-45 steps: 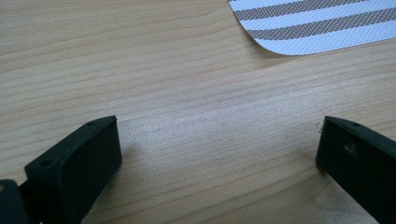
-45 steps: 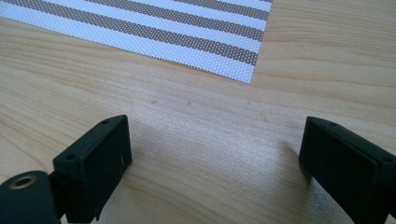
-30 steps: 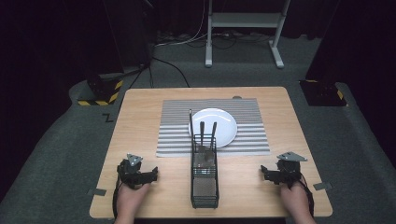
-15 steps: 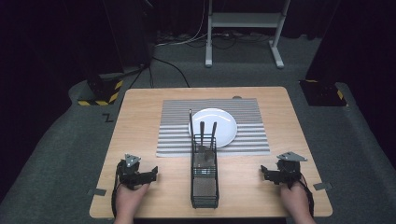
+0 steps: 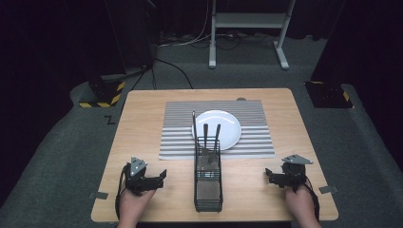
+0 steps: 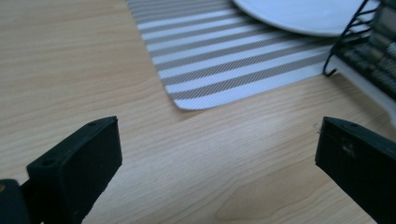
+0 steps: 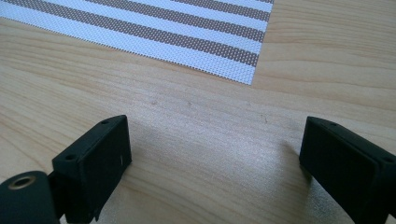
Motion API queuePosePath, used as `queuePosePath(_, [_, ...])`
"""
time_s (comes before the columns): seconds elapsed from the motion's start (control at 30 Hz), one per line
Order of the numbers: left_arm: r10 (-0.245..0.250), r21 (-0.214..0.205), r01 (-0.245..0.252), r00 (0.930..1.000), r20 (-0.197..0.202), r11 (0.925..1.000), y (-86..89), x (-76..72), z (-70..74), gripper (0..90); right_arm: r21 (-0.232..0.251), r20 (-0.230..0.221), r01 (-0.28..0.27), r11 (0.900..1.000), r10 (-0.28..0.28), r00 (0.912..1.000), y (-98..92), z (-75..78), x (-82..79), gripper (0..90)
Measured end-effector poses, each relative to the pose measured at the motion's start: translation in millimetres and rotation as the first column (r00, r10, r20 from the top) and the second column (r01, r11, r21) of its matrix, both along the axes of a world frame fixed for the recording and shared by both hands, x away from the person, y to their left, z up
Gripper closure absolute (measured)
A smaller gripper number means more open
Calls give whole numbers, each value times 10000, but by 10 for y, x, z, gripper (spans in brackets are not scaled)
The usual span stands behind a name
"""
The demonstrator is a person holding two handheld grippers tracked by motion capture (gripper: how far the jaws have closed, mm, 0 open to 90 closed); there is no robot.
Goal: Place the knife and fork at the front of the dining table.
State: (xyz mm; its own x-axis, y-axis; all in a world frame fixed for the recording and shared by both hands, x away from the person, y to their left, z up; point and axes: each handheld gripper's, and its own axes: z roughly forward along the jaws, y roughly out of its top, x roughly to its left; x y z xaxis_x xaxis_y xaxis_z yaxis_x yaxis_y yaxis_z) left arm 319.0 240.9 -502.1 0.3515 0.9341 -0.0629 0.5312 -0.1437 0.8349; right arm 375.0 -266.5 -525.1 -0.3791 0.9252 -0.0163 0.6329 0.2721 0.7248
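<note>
1. Two hand-held black tools rest low on the light wooden worktop, one on each side of a black wire-mesh cutlery caddy.
2. Left tool: jaws spread wide with nothing between them, just bare wood in its own view.
3. Right tool: jaws likewise wide apart and empty, above bare wood near the corner of the grey-and-white striped placemat.
4. The caddy stands near the front edge, between the tools and apart from both, its far end overlapping the placemat.
5. Several dark utensil handles stand upright in the caddy's far end.
6. Behind it, a round white plate lies on the placemat.
</note>
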Motion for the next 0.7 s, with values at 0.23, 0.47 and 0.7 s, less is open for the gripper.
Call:
queuePosePath(0.23, [-483, -245, 490, 9985, 259, 9985, -97, -19, 34, 6, 1, -6, 27, 10000, -27, 10000, 3, 1, 2, 86])
queuePosePath(0.47, [-629, -381, 650, 9967, 521, 9972, -150, -21, 71, 1, 28, -4, 170, 9999, -170, 9999, 20, 0, 3, 87])
queuePosePath(0.7, [-555, -610, 609, 9948, 854, 9963, -149, -44, 117, 1, 71, 65, 23, 10000, -24, 10000, 28, 5, -16, 129])
